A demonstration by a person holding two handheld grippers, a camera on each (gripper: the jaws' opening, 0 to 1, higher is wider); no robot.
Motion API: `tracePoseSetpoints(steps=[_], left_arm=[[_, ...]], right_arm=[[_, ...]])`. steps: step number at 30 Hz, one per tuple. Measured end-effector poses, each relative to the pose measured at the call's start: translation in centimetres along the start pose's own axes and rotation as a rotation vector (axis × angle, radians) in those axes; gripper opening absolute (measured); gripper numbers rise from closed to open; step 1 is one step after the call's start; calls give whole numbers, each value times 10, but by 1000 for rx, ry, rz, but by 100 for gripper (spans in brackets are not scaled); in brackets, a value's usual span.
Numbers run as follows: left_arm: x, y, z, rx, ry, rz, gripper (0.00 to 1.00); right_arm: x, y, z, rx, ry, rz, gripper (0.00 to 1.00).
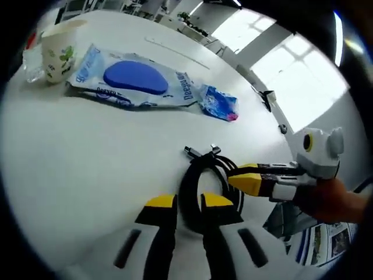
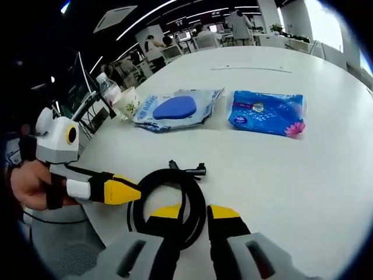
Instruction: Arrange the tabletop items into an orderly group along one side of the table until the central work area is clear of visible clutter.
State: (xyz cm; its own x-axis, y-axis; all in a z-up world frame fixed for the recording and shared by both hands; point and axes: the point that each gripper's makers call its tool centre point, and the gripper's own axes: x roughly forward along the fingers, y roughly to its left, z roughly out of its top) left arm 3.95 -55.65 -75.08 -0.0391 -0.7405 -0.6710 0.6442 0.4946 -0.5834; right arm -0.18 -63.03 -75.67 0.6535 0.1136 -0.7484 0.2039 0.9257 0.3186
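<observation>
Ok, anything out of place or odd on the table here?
Only the coiled black cable: it lies mid-table between both hand-held grippers, apart from the cup, bottle and two blue packets lined up farther back. Nothing spilled or damaged.

Coiled black cable [image 2: 172, 201] lies near blue packets [image 2: 267, 112] and cup [image 1: 59, 49].

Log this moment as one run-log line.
left tool: open, straddling coiled black cable | right tool: open, at cable | blue packets, cup, bottle: grouped beyond cable
</observation>
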Motion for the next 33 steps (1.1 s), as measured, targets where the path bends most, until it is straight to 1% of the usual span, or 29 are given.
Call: tracePoseSetpoints(steps=[3, 5, 8, 12, 15, 17, 21, 24, 27, 29, 30, 33], left_arm=[[1, -2, -3, 2, 7, -2, 10], [3, 0, -5, 0, 13, 1, 8], [3, 0, -6, -7, 26, 3, 6], [3, -2, -6, -22, 34, -10, 5], [10, 3, 2, -20, 29, -15, 5], [11, -1, 6, -18, 26, -16, 5], [16, -2, 14, -18, 20, -20, 5], [17, -6, 20, -20, 11, -23, 5], [22, -6, 28, -22, 2, -28, 5], [21, -11, 32, -27, -5, -33, 5], [25, -9, 36, -30, -7, -35, 5], [27, -12, 40, -33, -12, -34, 5]], right_arm=[[0, -1, -2, 3, 5, -6, 11], [0, -1, -2, 0, 3, -12, 8], [-2, 2, -1, -14, -4, -1, 7], [-4, 0, 0, -14, -2, 9, 6], [-3, -3, 5, -10, -9, 6, 6], [-2, -7, 10, -6, -16, 2, 5], [-2, -14, 18, -4, -27, -3, 5], [0, -21, 27, -9, -37, -8, 5], [-5, -23, 31, -8, -45, -12, 5], [-5, -25, 35, -7, -48, -15, 5], [-5, -26, 37, -7, -50, -16, 5], [-6, -28, 40, -6, -54, -22, 5]])
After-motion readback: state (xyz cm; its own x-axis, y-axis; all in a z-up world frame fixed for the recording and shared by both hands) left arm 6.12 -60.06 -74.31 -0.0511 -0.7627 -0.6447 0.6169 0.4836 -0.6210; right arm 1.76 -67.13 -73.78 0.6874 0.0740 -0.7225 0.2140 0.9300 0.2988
